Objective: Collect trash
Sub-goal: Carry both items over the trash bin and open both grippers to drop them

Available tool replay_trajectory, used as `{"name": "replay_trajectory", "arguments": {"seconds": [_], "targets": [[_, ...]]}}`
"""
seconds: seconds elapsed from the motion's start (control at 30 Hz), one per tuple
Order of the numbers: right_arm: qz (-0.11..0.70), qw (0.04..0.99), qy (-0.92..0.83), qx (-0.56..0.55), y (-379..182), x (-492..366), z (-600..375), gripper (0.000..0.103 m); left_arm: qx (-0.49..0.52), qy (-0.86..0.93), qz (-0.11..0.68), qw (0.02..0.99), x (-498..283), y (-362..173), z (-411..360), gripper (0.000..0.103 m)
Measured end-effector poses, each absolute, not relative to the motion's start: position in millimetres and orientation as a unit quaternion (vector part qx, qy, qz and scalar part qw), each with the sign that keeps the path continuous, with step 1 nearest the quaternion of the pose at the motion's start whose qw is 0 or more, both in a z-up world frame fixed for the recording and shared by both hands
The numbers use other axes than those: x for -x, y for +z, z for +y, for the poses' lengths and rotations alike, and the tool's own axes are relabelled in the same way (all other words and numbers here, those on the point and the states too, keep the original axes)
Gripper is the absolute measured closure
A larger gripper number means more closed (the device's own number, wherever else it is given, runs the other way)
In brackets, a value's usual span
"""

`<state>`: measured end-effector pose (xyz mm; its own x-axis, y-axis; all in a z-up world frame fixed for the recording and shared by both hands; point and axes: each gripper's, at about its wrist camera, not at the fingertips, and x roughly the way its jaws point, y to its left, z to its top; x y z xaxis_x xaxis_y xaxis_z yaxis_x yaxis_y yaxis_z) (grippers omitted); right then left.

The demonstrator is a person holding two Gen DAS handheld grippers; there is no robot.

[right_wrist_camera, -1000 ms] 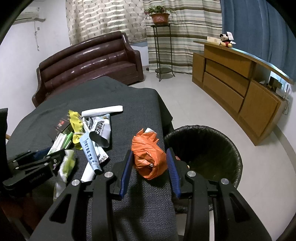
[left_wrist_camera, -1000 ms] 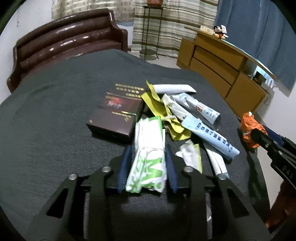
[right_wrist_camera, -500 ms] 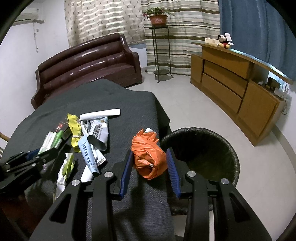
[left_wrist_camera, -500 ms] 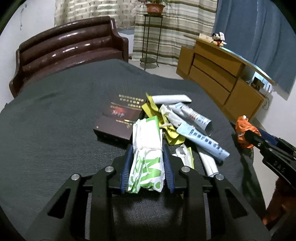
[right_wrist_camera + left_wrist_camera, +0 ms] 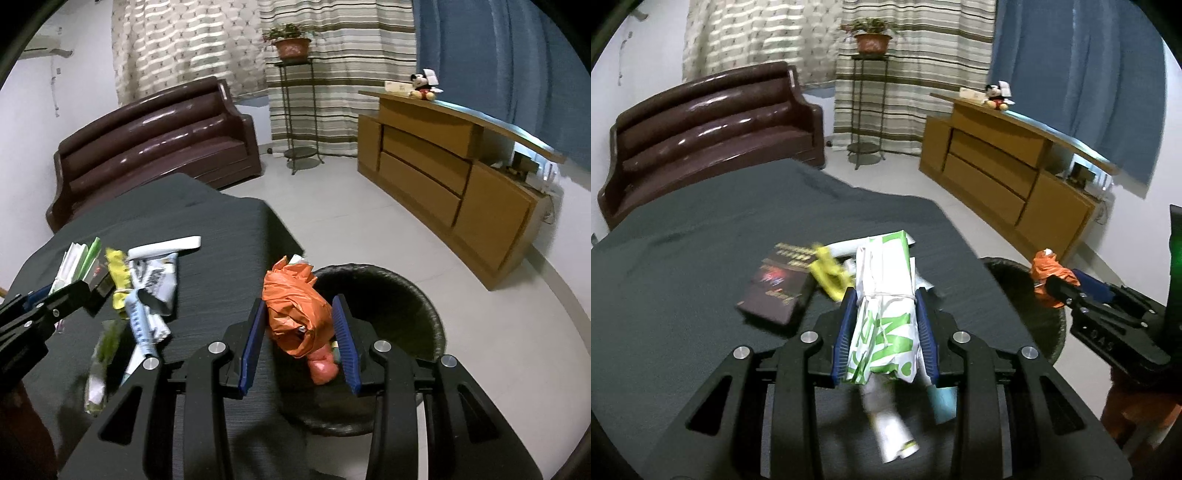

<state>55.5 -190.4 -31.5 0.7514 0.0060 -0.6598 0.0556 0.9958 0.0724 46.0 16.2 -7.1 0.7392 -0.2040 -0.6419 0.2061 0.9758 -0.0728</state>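
My right gripper (image 5: 300, 332) jaws clench an orange bag (image 5: 295, 310) over the black bin (image 5: 413, 295); left gripper (image 5: 884, 332) jaws grasp a green-and-white wrapper (image 5: 882, 314), bin-bound next.

My right gripper (image 5: 299, 328) has its blue fingers (image 5: 253, 345) clamped on a crumpled orange bag (image 5: 295, 310), held above the rim of the black bin (image 5: 399, 291). To the left, wrappers (image 5: 153, 280) lie scattered on the dark cloth surface (image 5: 207, 221), and my left gripper (image 5: 55, 295) grips a green-and-white packet (image 5: 79, 258).
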Motion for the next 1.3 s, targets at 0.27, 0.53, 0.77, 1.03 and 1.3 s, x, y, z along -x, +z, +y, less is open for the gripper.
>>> {"name": "replay_trajectory", "arguments": {"seconds": [0.27,0.53,0.77,1.03,1.3], "targets": [[0.355,0.932,-0.044,-0.050,-35.1,-57.8,-219.8,0.065,-0.024,-0.136,0.339,0.931,-60.6,-14.0,-38.0,0.072],[0.358,0.930,-0.064,-0.056,-41.9,-61.3,-239.5,0.065,-0.050,-0.150,0.350,0.923,-76.5,-28.6,-85.3,0.072],[0.367,0.925,-0.070,-0.067,-50.1,-67.1,-251.4,0.065,-0.074,-0.155,0.358,0.918,-89.7,-38.8,-112.0,0.072],[0.369,0.923,-0.072,-0.081,-55.0,-75.5,-260.9,0.065,-0.086,-0.156,0.364,0.914,-99.8,-44.5,-129.5,0.072],[0.367,0.923,-0.077,-0.089,-57.6,-74.1,-263.7,0.065,-0.093,-0.154,0.365,0.914,-104.1,-47.1,-135.7,0.070]]}}
